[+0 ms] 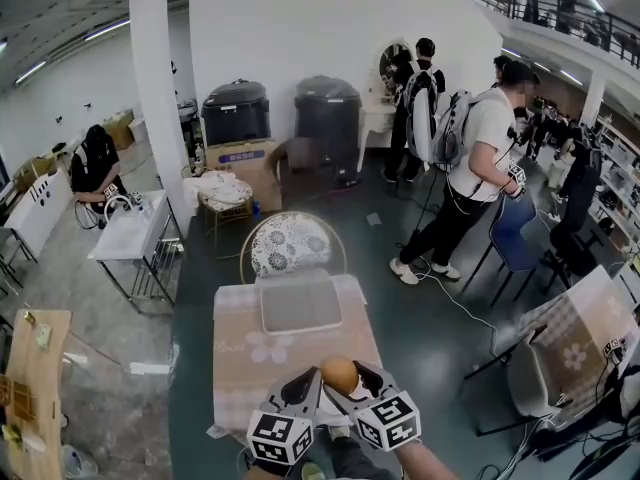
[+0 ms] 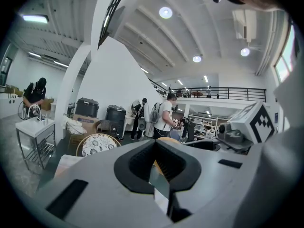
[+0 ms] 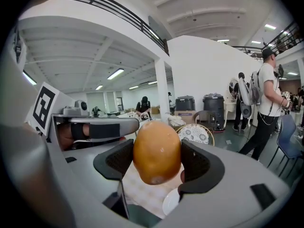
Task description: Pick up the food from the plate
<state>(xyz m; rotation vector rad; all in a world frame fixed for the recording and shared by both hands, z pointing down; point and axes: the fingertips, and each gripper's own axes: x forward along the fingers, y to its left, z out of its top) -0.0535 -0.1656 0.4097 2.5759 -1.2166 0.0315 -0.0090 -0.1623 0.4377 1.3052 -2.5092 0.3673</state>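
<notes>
A round orange-brown piece of food (image 3: 156, 152) is clamped between the dark pads of my right gripper (image 3: 156, 148), held up off the table. In the head view the food (image 1: 339, 374) sits at the tips of the right gripper (image 1: 346, 378), above the near end of the table. A white plate (image 3: 171, 202) shows below the held food. My left gripper (image 1: 312, 386) is close beside it on the left, its jaws meeting at the tips with nothing between them (image 2: 156, 144). A sliver of the food (image 2: 165, 138) shows just past those jaws.
The table has a pale checkered cloth (image 1: 250, 358) with a grey tray (image 1: 300, 305) at its far end. Behind it stands a round-backed patterned chair (image 1: 290, 243). People (image 1: 480, 158) stand at the right near a blue chair (image 1: 515, 233). Another clothed table (image 1: 580, 328) stands right.
</notes>
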